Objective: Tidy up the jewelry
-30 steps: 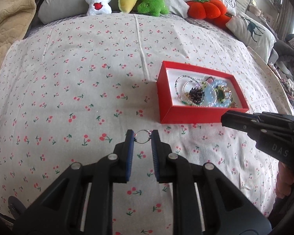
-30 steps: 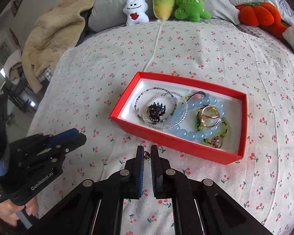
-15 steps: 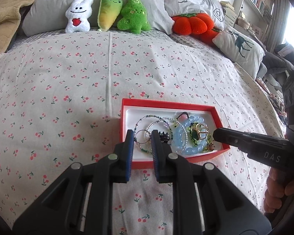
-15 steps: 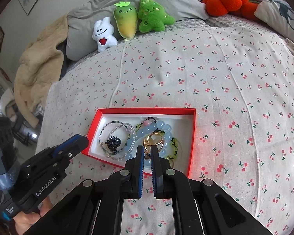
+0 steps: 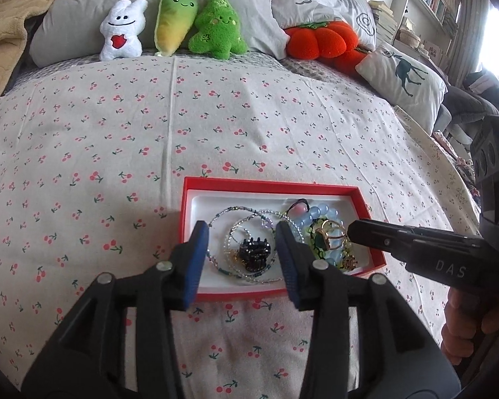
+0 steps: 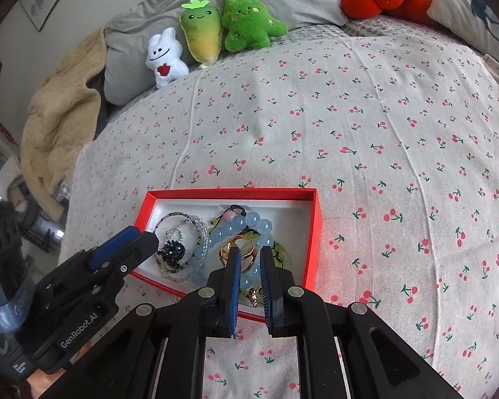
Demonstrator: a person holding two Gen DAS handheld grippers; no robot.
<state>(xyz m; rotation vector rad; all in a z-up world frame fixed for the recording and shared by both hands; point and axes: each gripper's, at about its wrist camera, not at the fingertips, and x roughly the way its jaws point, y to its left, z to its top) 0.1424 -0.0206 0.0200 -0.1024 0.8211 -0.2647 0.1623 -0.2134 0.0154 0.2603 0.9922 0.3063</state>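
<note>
The left tool [image 5: 243, 232] hangs over the near left part of the red box [image 5: 269, 187], its jaws wide apart and holding nothing; between them, below, lies a black clip [image 5: 254, 252] inside rings of thin bead strands [image 5: 236, 214]. The right tool [image 6: 249, 256] hangs over the box's near middle, jaws apart by a narrow gap, nothing gripped; in its own view a gold ring [image 6: 241, 244] and a blue bead bracelet [image 6: 249, 222] lie just past its tips. From the clip, the bracelet and ring sit at 3 o'clock. The box rests on the cherry-print bed [image 5: 216, 116]. At the bed's 12 o'clock edge stand a white plush [image 5: 121, 33], a yellow-green one [image 5: 174, 18] and a green one [image 5: 218, 26]; an orange plush [image 5: 319, 38] is at 1 o'clock.
</note>
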